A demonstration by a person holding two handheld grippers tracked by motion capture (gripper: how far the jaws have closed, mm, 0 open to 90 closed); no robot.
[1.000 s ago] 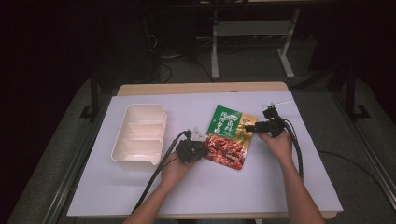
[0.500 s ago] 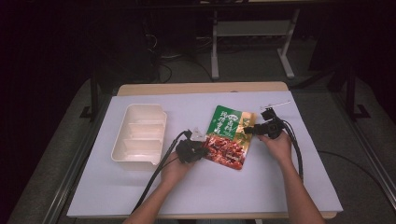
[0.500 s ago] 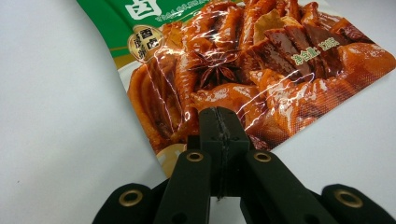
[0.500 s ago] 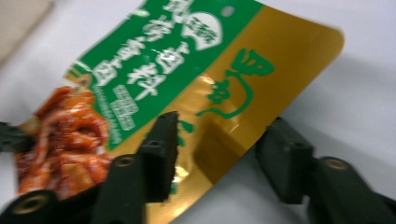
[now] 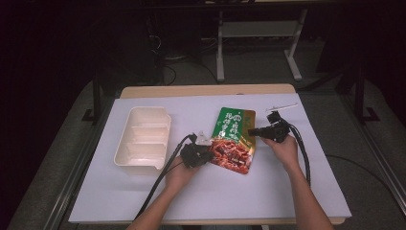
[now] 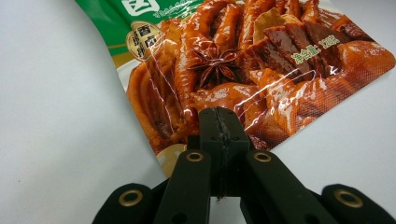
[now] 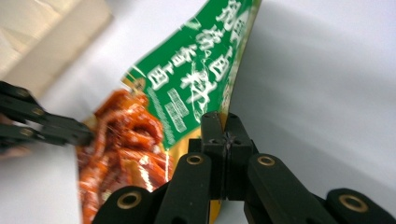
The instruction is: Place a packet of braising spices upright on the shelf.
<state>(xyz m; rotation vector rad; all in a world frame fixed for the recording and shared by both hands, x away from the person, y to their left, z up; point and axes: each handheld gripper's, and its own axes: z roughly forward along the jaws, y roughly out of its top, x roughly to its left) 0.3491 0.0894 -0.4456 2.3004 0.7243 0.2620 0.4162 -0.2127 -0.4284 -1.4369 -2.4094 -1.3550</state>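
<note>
A food pouch, green on top and with red braised meat printed below, lies mid-table on the white sheet. My left gripper is shut on its lower left corner; in the left gripper view the jaws meet tight on the pouch edge. My right gripper holds the pouch's right edge. Its jaws have just been closing, and in the right gripper view they press on the pouch rim. The left gripper shows at the left there.
A white compartment tray stands to the left of the pouch. A thin white strip lies behind the right hand. The white sheet covers most of the table, with dark floor and metal frames beyond.
The right gripper's jaws have closed onto the pouch's right edge, and the hand has shifted slightly. The left gripper has kept its grip and place.
</note>
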